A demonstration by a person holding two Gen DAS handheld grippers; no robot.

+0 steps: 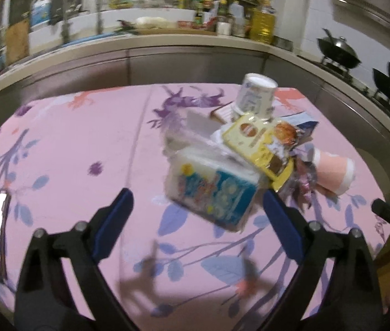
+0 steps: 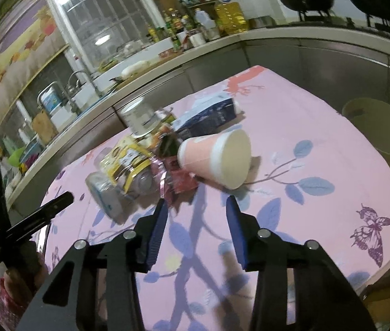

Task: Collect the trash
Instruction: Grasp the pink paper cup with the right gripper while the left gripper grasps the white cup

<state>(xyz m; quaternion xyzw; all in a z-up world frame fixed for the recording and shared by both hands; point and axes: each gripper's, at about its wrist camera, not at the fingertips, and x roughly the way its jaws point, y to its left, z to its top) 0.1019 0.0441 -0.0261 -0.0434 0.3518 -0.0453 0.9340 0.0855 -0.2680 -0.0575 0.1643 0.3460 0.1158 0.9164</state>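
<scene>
Two claws, one trash pile on the pink tablecloth [image 1: 57, 143]. Left wrist view: left gripper [image 1: 197, 207] gapes wide, empty, tissue pack [image 1: 211, 190] just ahead between its tips, probably lining up a grab. Right wrist view: right gripper [image 2: 195, 207] half closed, nothing gripped, paper cup [image 2: 217, 160] on its side just ahead.

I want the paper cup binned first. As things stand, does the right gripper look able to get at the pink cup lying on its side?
Probably yes. The right gripper is open with bare tablecloth between it and the pink cup, whose near side is exposed. The red wrapper touches only its left end.
</scene>
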